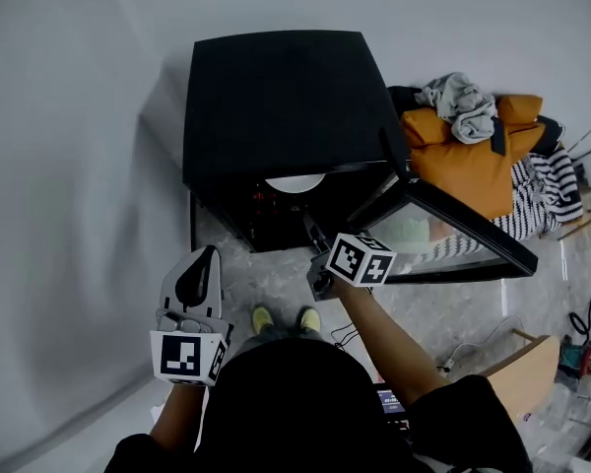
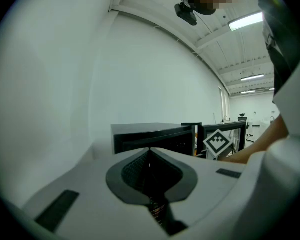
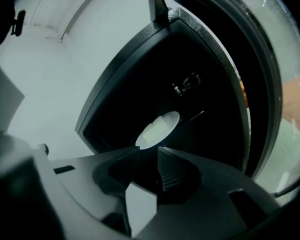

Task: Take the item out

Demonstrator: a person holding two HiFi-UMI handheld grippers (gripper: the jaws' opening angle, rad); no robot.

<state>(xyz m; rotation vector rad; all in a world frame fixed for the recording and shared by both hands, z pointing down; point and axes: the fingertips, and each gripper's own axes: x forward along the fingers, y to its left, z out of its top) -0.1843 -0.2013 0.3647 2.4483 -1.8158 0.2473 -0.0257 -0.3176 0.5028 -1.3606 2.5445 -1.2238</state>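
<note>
Markers only, no readable print: a black-and-white square pattern on the left cube [image 1: 187,356] and another on the right cube [image 1: 361,259].

Black cabinet [image 1: 276,97] stands on the pale stone-look floor [image 1: 266,289] against a white wall. Its glass-panelled door [image 1: 453,230] is swung wide open to the cabinet's right. One white plate [image 1: 295,182] lies inside the cabinet, just behind the front opening, and the plate's top looks bare. The rest of the interior is dark; a small metal fitting shows on the back wall in the right gripper view, too small to tell more.

Right tongs [image 1: 310,227] are at the cabinet's opening and point in at the plate. In the right gripper view the right tongs [image 3: 149,150] stand apart with nothing clamped, and the plate [image 3: 160,129] sits just past the tips. Cannot tell whether the left tip touches its rim.

Left tongs [image 1: 209,254] are held in front of the cabinet, off its left corner, well apart from the plate. In the left gripper view the left tongs [image 2: 150,151] are closed together and empty.

Beside the cabinet's right side lies a heap: an orange bag [image 1: 463,156], a grey cloth [image 1: 460,101] on top of it, and a striped cloth [image 1: 547,190]. Yellow shoes [image 1: 286,318] stand in front of the cabinet.
</note>
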